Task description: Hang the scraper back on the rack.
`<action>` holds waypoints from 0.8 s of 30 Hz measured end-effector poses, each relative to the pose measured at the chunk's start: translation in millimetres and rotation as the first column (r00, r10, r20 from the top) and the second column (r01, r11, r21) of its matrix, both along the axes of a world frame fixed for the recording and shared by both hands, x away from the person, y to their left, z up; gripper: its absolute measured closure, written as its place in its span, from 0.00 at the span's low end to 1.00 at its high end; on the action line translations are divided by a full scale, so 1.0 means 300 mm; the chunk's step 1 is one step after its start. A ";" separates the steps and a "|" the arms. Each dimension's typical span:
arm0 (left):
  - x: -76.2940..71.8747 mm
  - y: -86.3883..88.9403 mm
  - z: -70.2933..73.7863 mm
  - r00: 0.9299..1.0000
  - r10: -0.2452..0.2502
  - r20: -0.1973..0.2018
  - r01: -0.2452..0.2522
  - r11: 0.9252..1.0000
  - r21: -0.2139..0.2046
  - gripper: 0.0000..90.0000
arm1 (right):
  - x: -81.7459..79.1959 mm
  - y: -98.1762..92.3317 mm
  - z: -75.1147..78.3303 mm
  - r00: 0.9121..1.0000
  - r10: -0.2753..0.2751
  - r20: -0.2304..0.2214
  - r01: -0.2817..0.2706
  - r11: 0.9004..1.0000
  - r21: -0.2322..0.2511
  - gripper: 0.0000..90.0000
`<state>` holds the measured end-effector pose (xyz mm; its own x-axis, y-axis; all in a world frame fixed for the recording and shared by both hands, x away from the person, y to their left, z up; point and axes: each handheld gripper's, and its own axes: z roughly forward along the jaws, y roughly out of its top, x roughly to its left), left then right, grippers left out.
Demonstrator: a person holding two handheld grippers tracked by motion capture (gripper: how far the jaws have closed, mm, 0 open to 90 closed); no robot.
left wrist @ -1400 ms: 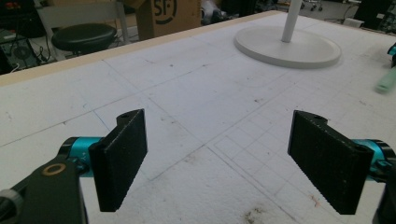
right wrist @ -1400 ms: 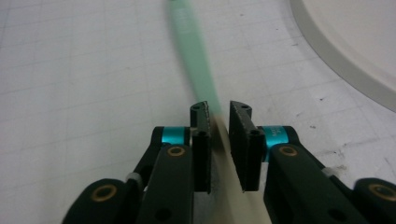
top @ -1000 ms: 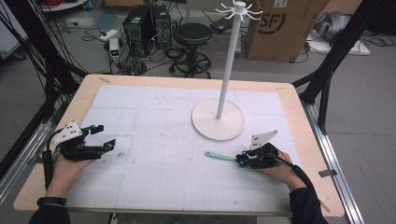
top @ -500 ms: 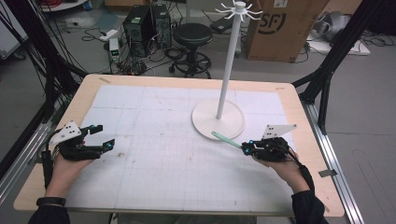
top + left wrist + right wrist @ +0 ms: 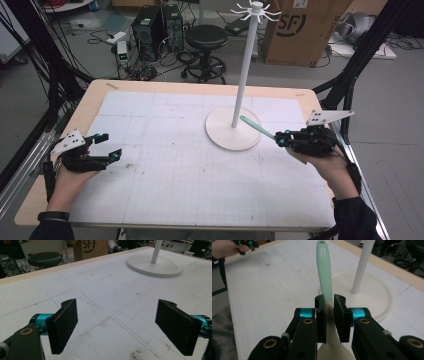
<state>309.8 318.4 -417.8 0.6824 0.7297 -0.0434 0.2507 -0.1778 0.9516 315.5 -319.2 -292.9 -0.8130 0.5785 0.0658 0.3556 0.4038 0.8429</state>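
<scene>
Gridded white covering spans the surface point(image 5: 165, 165), where a white stand point(image 5: 234, 134) rises from its round base. At the right edge, the right hand-held gripper point(image 5: 278, 140) is clenched on a mint-green spatula point(image 5: 256, 126), whose handle slants out over the base, clear of the covering. Well apart at the left, the left hand-held gripper point(image 5: 111, 146) rests released, jaws wide with nothing between them.

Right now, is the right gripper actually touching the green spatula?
Touching. In the right gripper view, the right gripper is closed on the green spatula, both pads pressed against its handle.
</scene>
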 end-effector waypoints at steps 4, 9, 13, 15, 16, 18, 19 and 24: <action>0.001 0.000 -0.001 1.000 -0.001 -0.007 0.001 1.000 0.004 0.20 | -0.011 -0.027 0.116 0.999 -0.038 0.023 0.038 0.999 0.019 0.91; 0.002 -0.002 -0.003 1.000 -0.006 -0.011 0.006 1.000 0.006 0.20 | -0.016 -0.063 0.238 0.995 -0.082 0.049 0.080 0.996 0.032 0.91; 0.002 -0.002 -0.003 1.000 -0.007 -0.014 0.007 1.000 0.002 0.20 | -0.008 -0.090 0.318 0.991 -0.117 0.061 0.115 0.993 0.042 0.91; 0.003 -0.001 -0.003 1.000 -0.008 -0.013 0.008 1.000 0.004 0.20 | 0.002 -0.102 0.354 0.989 -0.129 0.068 0.125 0.991 0.054 0.91; 0.003 -0.001 -0.003 1.000 -0.008 -0.013 0.008 1.000 0.003 0.20 | 0.007 -0.107 0.371 0.988 -0.133 0.072 0.129 0.990 0.060 0.91; 0.002 -0.001 -0.003 1.000 -0.010 -0.014 0.010 1.000 0.006 0.20 | 0.019 -0.115 0.405 0.987 -0.142 0.076 0.136 0.988 0.070 0.91; 0.002 -0.002 -0.003 1.000 -0.012 -0.014 0.012 1.000 0.005 0.20 | 0.025 -0.118 0.421 0.987 -0.145 0.072 0.140 0.988 0.070 0.91; 0.003 -0.001 -0.003 1.000 -0.013 -0.015 0.013 1.000 0.003 0.20 | 0.049 -0.133 0.488 0.983 -0.163 0.085 0.157 0.985 0.074 0.91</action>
